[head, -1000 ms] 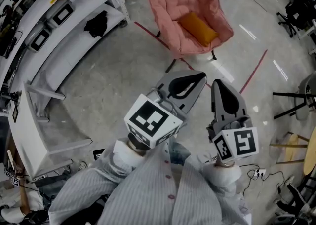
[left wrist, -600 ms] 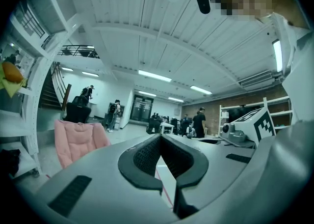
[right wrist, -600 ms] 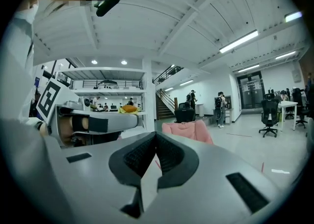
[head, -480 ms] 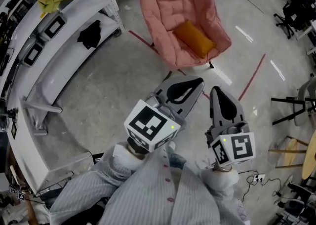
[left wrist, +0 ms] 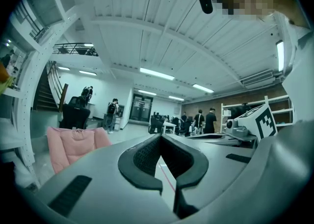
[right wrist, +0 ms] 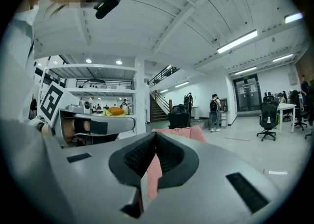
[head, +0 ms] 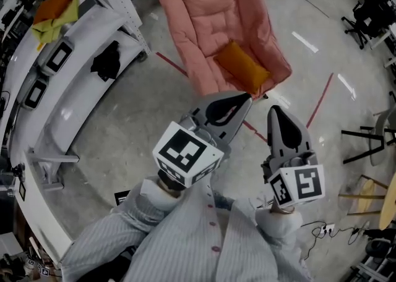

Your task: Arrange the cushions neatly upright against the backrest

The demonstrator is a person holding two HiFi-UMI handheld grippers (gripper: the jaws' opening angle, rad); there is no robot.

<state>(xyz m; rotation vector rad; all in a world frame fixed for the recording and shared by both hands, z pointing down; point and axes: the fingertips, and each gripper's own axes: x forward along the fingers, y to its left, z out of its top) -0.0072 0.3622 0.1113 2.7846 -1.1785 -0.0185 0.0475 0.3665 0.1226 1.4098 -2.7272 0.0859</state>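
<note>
My left gripper [head: 243, 97] and right gripper [head: 277, 111] both have their jaws pressed together on nothing, and I hold them side by side in front of the pink quilted fabric chair [head: 210, 21]. The orange rectangular fabric cushion [head: 242, 64] lies slanted on that chair's seat, apart from both grippers.

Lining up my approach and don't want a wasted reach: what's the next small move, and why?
Probably carry the left gripper forward toward the orange cushion, opening its jaws on the way. The cushion lies on the seat of the pink chair, not upright against the backrest. Both the left gripper and the right gripper are shut, empty and short of the chair.
</note>
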